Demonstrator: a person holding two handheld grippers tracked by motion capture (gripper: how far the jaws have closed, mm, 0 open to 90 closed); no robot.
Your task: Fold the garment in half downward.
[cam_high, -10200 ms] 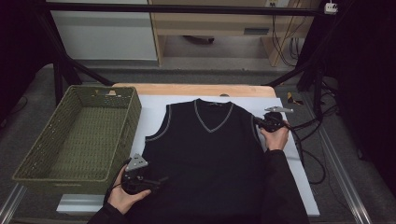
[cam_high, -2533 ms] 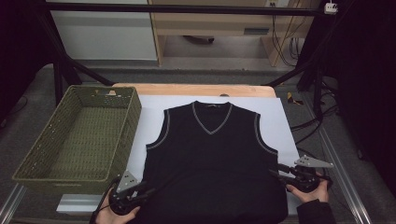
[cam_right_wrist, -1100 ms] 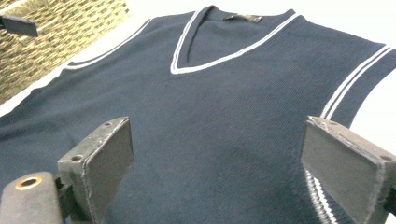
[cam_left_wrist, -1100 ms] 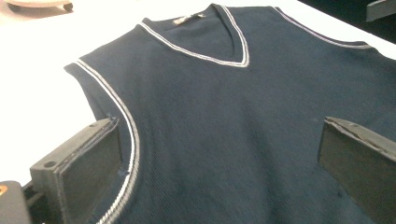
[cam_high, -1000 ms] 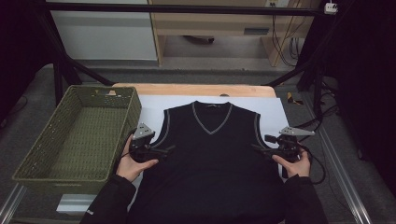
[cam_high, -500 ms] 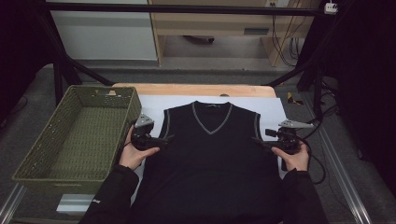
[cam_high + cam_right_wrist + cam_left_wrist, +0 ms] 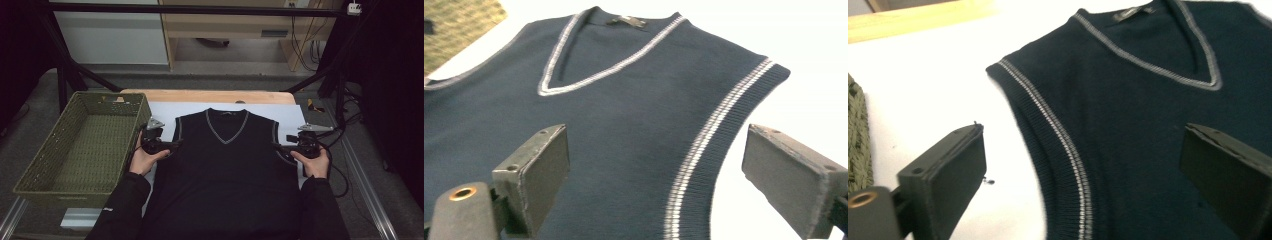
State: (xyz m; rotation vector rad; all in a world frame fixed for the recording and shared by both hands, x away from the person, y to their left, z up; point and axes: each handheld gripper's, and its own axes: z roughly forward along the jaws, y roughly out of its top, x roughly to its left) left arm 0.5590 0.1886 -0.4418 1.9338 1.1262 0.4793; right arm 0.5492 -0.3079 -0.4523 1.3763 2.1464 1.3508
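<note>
High view: fixed above person's side, looks forward and down over whole table (image 7: 210,96), far off; basket (image 7: 82,145) at left, vest (image 7: 227,165) in centre. Left gripper view: rides on left gripper (image 7: 172,145), looks low and close along its jaws at vest's armhole edge (image 7: 1058,135). Right gripper view: rides on right gripper (image 7: 279,146), equally close, faces opposite armhole (image 7: 704,145). All three share vest's V-neck (image 7: 226,127).

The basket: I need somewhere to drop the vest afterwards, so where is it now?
In the high view the green woven basket stands at the table's left, just left of the left gripper and the vest.
</note>
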